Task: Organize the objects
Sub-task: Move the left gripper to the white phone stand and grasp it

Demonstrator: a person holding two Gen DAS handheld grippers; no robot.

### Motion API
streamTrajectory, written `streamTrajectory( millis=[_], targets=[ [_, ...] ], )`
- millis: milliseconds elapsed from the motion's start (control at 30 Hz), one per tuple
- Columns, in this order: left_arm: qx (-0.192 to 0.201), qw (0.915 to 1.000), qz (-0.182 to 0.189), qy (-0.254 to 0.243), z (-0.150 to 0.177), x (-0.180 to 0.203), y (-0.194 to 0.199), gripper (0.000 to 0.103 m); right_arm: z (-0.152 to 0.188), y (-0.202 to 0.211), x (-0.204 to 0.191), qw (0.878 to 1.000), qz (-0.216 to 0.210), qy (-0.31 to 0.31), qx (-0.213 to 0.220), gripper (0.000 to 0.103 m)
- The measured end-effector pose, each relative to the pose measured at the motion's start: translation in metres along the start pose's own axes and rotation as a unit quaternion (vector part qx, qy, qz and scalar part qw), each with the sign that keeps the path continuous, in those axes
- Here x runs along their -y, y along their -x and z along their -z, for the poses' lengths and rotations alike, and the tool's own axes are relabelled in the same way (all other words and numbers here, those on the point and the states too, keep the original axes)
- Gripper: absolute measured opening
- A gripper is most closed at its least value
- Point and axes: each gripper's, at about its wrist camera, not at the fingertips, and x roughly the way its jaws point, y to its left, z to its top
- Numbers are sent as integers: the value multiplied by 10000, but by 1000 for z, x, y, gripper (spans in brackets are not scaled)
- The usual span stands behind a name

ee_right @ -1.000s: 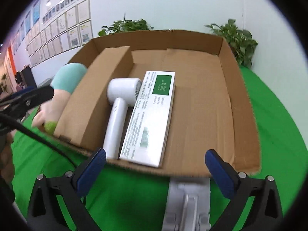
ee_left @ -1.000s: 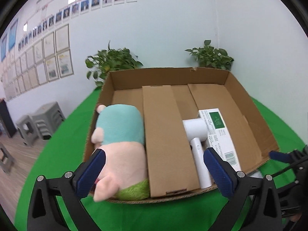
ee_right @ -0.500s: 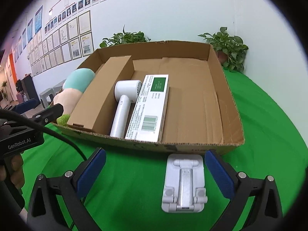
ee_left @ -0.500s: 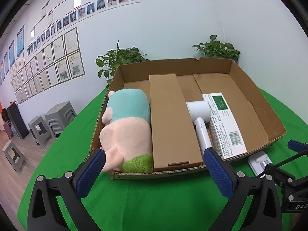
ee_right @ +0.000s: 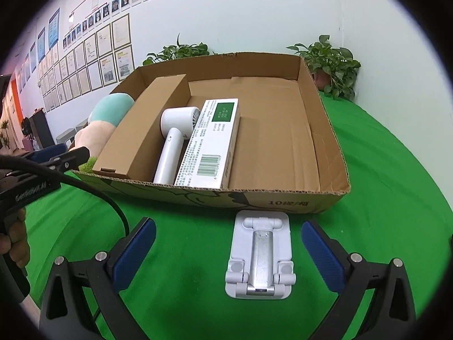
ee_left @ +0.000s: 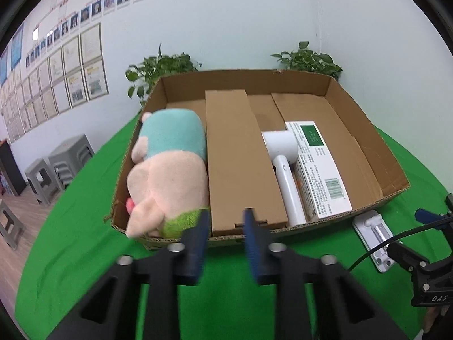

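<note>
An open cardboard box point(ee_left: 365, 130) point(ee_right: 325, 130) lies on the green cloth. From left to right it holds a plush toy point(ee_left: 167, 170), a long brown carton point(ee_left: 235, 155), a white hair dryer point(ee_left: 283, 167) and a white pack with a green label point(ee_left: 317, 164). My left gripper point(ee_left: 226, 218) hovers before the box's near wall; its jaws are closing, almost together, with nothing between them. A white folding stand point(ee_right: 259, 255) lies flat on the cloth in front of the box. My right gripper point(ee_right: 228, 226) is open, one finger on either side of the stand, not touching it.
Two potted plants point(ee_left: 308, 59) point(ee_left: 158, 68) stand behind the box against the wall. Grey stools point(ee_left: 56, 164) sit on the floor at the left, beyond the table edge. A hand point(ee_right: 14, 240) holds the left gripper at the left of the right wrist view.
Both grippers have drawn back from the box. The left jaws went from wide open to almost together. The white stand has come into view between the right fingers.
</note>
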Motion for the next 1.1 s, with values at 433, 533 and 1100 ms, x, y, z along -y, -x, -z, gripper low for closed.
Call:
streamTrajectory(
  millis=[433, 533, 1100],
  targets=[
    [-22, 9989, 479, -20, 23, -1, 5, 97, 38, -17, 28, 9969, -63, -241, -741, 102],
    [-159, 9984, 544, 17, 28, -1, 1, 97, 32, -24, 26, 9965, -96, -94, -821, 102],
    [-290, 9928, 1135, 268, 27, -9, 2, 95, 57, -15, 16, 9922, 75, 324, -1202, 67]
  ],
)
